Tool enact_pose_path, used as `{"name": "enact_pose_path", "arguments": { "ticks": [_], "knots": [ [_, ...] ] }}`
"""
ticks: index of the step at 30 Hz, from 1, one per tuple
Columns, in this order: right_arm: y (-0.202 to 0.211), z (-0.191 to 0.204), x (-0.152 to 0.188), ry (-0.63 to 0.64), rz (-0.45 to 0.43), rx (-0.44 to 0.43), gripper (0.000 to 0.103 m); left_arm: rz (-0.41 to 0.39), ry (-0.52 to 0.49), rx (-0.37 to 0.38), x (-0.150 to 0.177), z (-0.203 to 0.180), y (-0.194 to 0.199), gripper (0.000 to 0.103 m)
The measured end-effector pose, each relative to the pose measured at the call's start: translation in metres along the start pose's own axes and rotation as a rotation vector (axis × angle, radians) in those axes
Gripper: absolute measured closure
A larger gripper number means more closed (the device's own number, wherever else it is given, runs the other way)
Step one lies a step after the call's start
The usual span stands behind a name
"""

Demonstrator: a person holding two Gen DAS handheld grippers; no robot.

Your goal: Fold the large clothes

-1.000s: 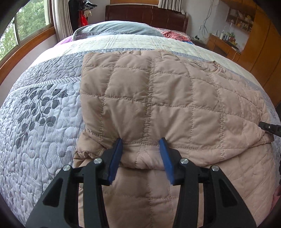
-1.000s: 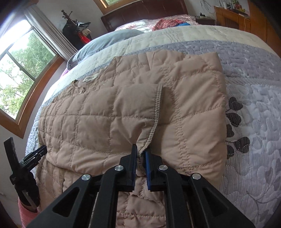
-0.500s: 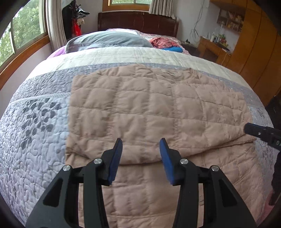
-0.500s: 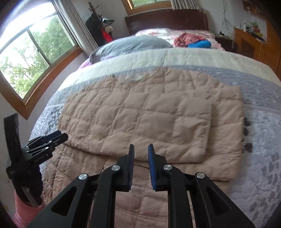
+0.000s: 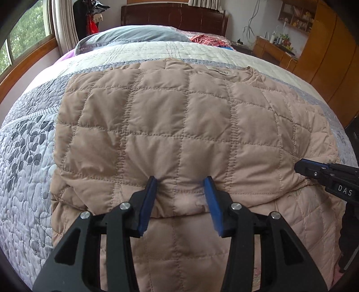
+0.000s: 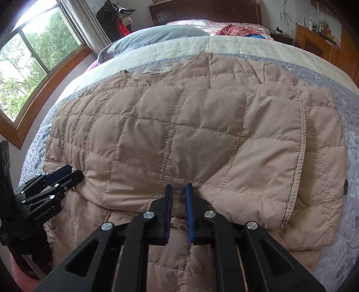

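A beige quilted jacket (image 5: 179, 125) lies spread on the bed, its lower part folded up over itself; a label (image 6: 157, 70) shows at the collar. My left gripper (image 5: 180, 182) stands partly open at the near fold, and the puffy folded edge bulges between its blue pads (image 5: 149, 197). The right gripper (image 6: 178, 188) is at the same fold further right, its jaws closing to a narrow slit with the tips against the fabric; I see no cloth pinched. Each gripper shows in the other's view: right gripper (image 5: 300, 167), left gripper (image 6: 58, 177).
A grey quilted bedspread (image 5: 27, 168) with a leaf pattern covers the bed. A grey pillow (image 5: 134, 36), red clothes (image 6: 235, 29) and a dark headboard (image 5: 172, 18) are at the far end. A window (image 6: 33, 56) is on the left, wooden cabinets (image 5: 325, 56) on the right.
Both grippers drew back from the jacket's folded edge, then came forward to it again. The right jaws let go of the hem they pinched; the folded layer lies flatter.
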State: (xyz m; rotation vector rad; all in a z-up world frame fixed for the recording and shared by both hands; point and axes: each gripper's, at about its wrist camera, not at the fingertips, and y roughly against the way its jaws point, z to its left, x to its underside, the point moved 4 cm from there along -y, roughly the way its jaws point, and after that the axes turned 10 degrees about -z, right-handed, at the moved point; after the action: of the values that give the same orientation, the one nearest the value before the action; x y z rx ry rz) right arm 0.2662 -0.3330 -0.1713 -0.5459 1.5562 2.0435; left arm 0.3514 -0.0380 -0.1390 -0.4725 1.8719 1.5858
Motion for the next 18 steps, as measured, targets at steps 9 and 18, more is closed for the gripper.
{"name": "enact_pose_path", "arguments": {
  "ticks": [9,18],
  "knots": [
    [0.032,0.013,-0.001,0.005,-0.050,-0.043,0.087,-0.024,0.010,0.017,-0.002,-0.013,0.034,0.060],
    [0.066,0.002,0.010,-0.020,-0.074,-0.080,0.087,-0.072,-0.015,-0.022,0.003,0.005,0.075,0.055]
  ]
}}
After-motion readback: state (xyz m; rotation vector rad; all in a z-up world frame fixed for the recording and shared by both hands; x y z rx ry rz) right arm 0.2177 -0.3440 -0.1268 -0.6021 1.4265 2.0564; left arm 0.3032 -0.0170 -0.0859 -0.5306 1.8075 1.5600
